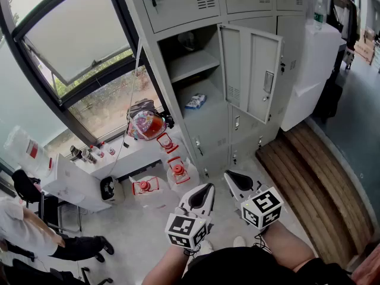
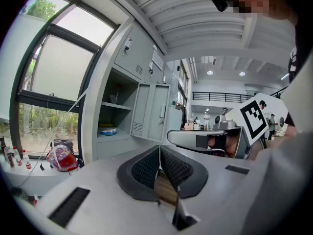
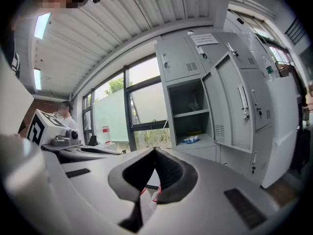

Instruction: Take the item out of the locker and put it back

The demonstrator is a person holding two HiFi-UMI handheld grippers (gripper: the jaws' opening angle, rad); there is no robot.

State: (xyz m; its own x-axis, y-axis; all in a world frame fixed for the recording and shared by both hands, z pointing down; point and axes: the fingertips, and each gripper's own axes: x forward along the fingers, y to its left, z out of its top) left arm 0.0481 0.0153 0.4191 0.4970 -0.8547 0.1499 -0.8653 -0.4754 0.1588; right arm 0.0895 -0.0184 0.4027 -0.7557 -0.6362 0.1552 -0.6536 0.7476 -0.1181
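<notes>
Left claw (image 1: 209, 187) and right claw (image 1: 229, 174), both pressed together and empty, point at the open locker (image 1: 155, 58), its packet (image 1: 196, 101) lying on the lower shelf (image 1: 212, 110) at 12 o'clock, neither claw clearly nearer.

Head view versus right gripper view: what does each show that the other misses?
Head view only: the colourful bag on the window counter. Right gripper view only: the ceiling light strip and a paper notice high on the lockers. Both: the open locker with a blue-and-white packet on its lower shelf.
</notes>
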